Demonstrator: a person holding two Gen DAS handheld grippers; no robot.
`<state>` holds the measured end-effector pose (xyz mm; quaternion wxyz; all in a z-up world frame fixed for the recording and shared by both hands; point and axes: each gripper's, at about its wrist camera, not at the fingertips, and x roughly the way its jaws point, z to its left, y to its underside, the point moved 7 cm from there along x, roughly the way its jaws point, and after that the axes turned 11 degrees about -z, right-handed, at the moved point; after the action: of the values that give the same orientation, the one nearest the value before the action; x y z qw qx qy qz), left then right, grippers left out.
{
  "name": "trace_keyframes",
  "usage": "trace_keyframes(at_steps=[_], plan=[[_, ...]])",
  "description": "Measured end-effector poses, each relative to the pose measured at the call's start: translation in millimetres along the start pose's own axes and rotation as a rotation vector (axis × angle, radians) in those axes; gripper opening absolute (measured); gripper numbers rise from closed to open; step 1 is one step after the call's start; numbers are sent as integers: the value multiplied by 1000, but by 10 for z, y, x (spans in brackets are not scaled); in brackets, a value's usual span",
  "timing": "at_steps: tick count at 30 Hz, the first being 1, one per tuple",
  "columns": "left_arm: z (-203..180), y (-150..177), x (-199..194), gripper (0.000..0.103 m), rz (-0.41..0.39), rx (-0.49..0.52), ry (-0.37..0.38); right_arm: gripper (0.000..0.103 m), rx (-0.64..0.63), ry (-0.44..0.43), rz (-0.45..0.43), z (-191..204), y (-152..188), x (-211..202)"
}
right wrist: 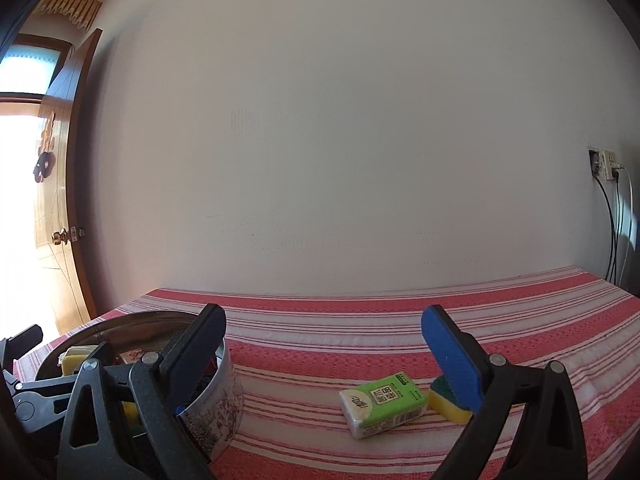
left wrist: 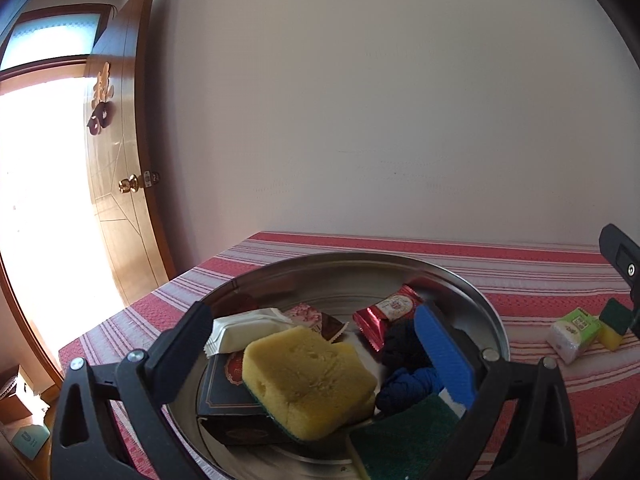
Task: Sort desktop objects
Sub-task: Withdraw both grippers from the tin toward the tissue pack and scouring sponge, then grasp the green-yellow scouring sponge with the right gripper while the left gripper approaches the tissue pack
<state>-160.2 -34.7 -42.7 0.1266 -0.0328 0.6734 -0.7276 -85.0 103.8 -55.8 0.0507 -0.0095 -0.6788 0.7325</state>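
A round metal tin sits on the striped cloth and holds a yellow sponge, a second sponge lying green side up, a dark box, a red snack packet, a white packet and a blue cord. My left gripper is open above the tin, with the yellow sponge lying loose between its fingers. My right gripper is open over the cloth. A green tissue pack and a yellow-green sponge lie on the cloth between its fingers. The tin is at its left.
The table has a red and white striped cloth and stands against a plain wall. An open wooden door is at the left. A wall socket with cables is at the right. The tissue pack lies right of the tin.
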Motion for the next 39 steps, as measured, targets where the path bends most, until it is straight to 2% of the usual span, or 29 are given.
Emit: trace_keyframes(at_steps=[16,23,29,33,35,39], plan=[[-557,-33,-172,102,-11,64,115,100,-34,157,79,-828,74,13],[-897,-35,-268,102,-6,103,212,100,-30,226,164,-1188,165,89],[-1247,19,-303,102,40,152,309,100,20,260,264,-1532,297,183],[-1481,68,-302,102,85,201,366,100,69,222,347,-1675,443,290],[-1625,118,-293,102,125,225,410,100,95,163,401,-1698,524,364],[-1870,245,-262,102,226,241,507,100,63,90,522,-1649,716,540]])
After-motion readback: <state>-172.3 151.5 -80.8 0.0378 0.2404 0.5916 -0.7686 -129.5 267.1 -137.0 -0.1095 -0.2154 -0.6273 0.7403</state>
